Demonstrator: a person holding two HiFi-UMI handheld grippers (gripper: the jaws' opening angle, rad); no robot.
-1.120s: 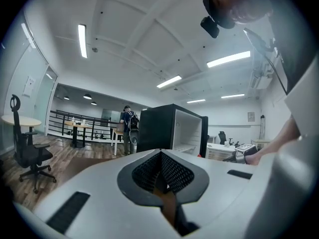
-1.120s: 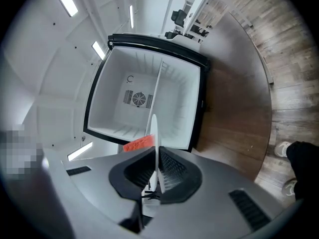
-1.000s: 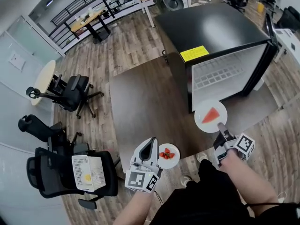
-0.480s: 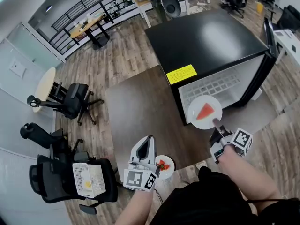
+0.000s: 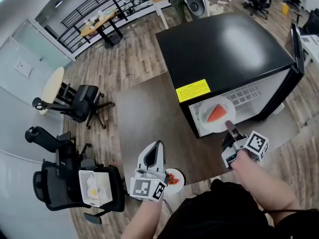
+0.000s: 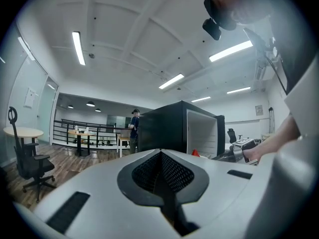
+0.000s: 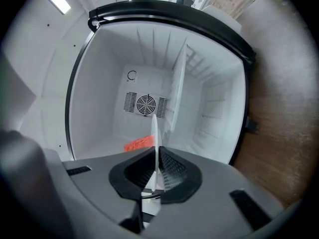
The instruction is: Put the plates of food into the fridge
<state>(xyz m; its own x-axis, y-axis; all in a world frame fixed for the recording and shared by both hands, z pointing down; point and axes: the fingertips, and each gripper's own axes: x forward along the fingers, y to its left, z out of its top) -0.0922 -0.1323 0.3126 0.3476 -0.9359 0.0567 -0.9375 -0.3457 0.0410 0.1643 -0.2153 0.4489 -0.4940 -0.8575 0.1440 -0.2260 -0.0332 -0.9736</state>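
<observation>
A black mini fridge (image 5: 224,44) stands open, its white inside (image 7: 144,73) facing me. My right gripper (image 5: 230,129) is shut on the rim of a white plate (image 5: 215,114) with a red watermelon slice (image 5: 217,114), held at the fridge's opening. In the right gripper view the plate (image 7: 155,133) runs edge-on between the jaws, with the slice (image 7: 139,143) to its left. My left gripper (image 5: 158,146) is shut and empty, pointing up and away. A small plate of strawberries (image 5: 173,178) lies just right of it, on the brown table's (image 5: 149,118) near edge.
The fridge door (image 5: 298,46) stands open at the right. Inside are a wire shelf (image 7: 180,83) and a round back fan (image 7: 146,103). Black office chairs (image 5: 79,101) stand to the left, one bearing a white tray (image 5: 94,185). A person (image 6: 134,128) stands far off by tables.
My right gripper has carried the watermelon plate forward, from in front of the fridge into its opening. The left gripper has stayed by the strawberry plate.
</observation>
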